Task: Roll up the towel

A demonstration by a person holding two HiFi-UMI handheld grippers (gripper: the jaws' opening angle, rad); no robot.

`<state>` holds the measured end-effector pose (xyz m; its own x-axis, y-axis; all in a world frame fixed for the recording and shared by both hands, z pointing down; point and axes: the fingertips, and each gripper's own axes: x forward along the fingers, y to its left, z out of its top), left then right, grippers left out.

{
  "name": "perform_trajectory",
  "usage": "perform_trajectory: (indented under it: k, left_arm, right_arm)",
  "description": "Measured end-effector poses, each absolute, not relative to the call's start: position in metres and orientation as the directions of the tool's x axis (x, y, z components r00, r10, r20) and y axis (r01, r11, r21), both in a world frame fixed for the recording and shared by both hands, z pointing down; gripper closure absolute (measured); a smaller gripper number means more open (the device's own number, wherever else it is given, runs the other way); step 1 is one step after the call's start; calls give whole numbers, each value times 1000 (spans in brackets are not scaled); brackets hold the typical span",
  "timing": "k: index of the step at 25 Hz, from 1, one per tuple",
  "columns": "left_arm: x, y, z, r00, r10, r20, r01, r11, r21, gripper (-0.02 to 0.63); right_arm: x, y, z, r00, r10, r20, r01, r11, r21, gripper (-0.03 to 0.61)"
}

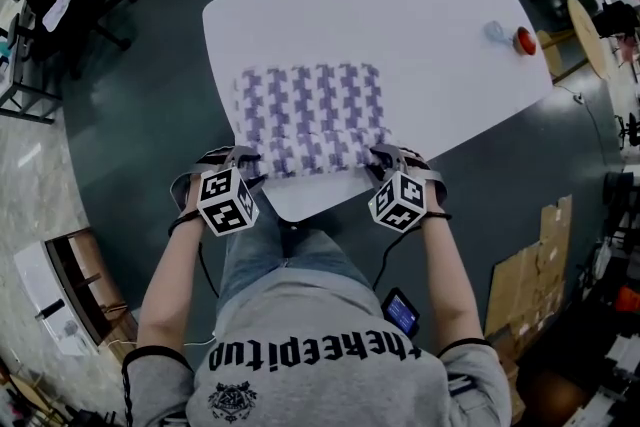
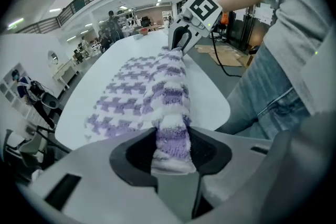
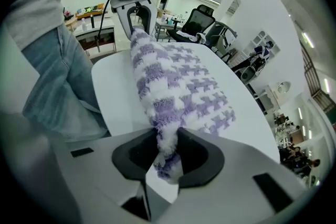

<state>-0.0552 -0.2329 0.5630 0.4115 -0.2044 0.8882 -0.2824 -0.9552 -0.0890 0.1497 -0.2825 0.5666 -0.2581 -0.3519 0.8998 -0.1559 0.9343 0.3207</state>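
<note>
The towel [image 1: 312,120], a purple-and-white check, lies flat at the centre of the head view on the white surface [image 1: 440,15]. Its bottom edge is close to the surface's lower rim. That bottom edge is bunched into a thick band whose long axis runs left to right across the frame.

The left tongs [image 1: 243,165] are at the band's left end and the right tongs [image 1: 386,161] at its right end, so neither hand is nearer.

Each gripper view shows the pads closed onto the pile, with the band pinched narrow between them: left tongs [image 2: 170,144], right tongs [image 3: 168,148].

The unrolled cloth lies wholly beyond the tongs, toward the top of the frame. In my judgement the roll must travel that way, with both ends kept level.
</note>
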Motion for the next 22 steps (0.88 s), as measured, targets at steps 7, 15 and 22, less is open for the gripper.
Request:
perform_trajectory:
  k: [7,15,22]
  left_arm:
    - [-56,-219,551,512,-86,855,-304,-949,86,439]
    - [-46,-260,541,580,-79,811,-355,-920,164,431]
    - [-64,-286,531,599,-131,790,-446,-874,194,431]
  right_arm:
    - [149,-271,554,-293,-210,933,-165,972,167,479]
    - [160,-313,537,-343,-214,914,-255,958,129,469]
    - [150,-333,526,-345,-274,898,-300,938,171,469]
